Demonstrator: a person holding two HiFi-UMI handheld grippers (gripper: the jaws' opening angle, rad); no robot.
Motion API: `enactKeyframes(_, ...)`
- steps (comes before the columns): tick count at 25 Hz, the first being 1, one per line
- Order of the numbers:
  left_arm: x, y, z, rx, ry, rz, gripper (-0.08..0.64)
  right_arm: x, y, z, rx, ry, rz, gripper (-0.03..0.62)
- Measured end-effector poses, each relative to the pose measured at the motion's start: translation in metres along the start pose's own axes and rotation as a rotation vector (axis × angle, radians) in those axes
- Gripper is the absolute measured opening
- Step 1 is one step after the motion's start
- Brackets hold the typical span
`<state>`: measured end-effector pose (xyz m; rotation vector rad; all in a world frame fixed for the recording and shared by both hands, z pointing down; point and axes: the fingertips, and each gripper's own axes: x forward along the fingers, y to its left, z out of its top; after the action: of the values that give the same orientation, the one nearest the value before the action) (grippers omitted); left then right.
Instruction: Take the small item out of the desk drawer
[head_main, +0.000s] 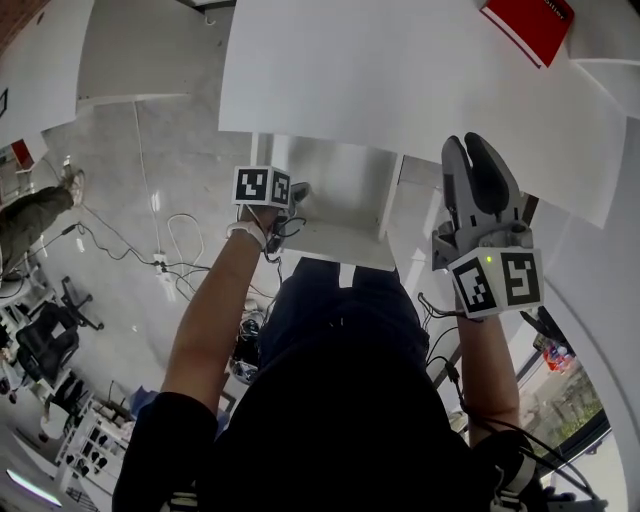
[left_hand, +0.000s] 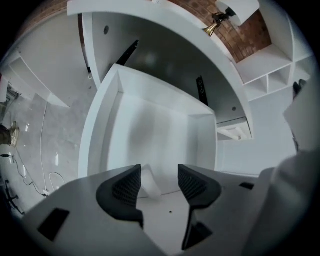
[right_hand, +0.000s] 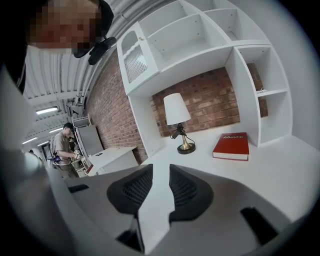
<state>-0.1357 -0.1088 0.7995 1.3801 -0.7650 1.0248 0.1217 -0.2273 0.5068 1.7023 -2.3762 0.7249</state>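
Just beyond open left fingers (left_hand: 125, 187), white item (left_hand: 150, 186) on drawer (left_hand: 102, 125) floor, ungripped. Drawer already out; grasp and lift-out yet to do. Right fingers (right_hand: 137, 190) slightly apart, empty.

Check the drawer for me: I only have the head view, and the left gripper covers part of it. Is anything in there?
Observer: Yes. The left gripper view shows a small white item lying in the drawer, at its near end.
Operator: Are the jaws on it?
Observer: No. The left gripper is open; the item lies in line with the gap between its jaws, not gripped.
Operator: And the right one?
Observer: The right gripper holds nothing; its jaws stand slightly apart over the desk, facing a lamp.
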Motion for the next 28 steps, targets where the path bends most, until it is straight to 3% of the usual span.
enactKeyframes(16, 0.071, 0.036, -0.024, -0.002, 0.183, 0.103, 0.230, 0.003, -0.026, -0.023, 0.030, 0.046, -0.051, 0.099)
enactKeyframes(22, 0.085, 0.032, -0.037, 0.112, 0.227, 0.106, 0.230, 0.006, -0.025, -0.026, 0.020, 0.064, -0.046, 0.098)
enactKeyframes(28, 0.093, 0.037, -0.038, 0.118, 0.224, 0.131, 0.194, 0.010, -0.022, -0.029, 0.011, 0.073, -0.039, 0.094)
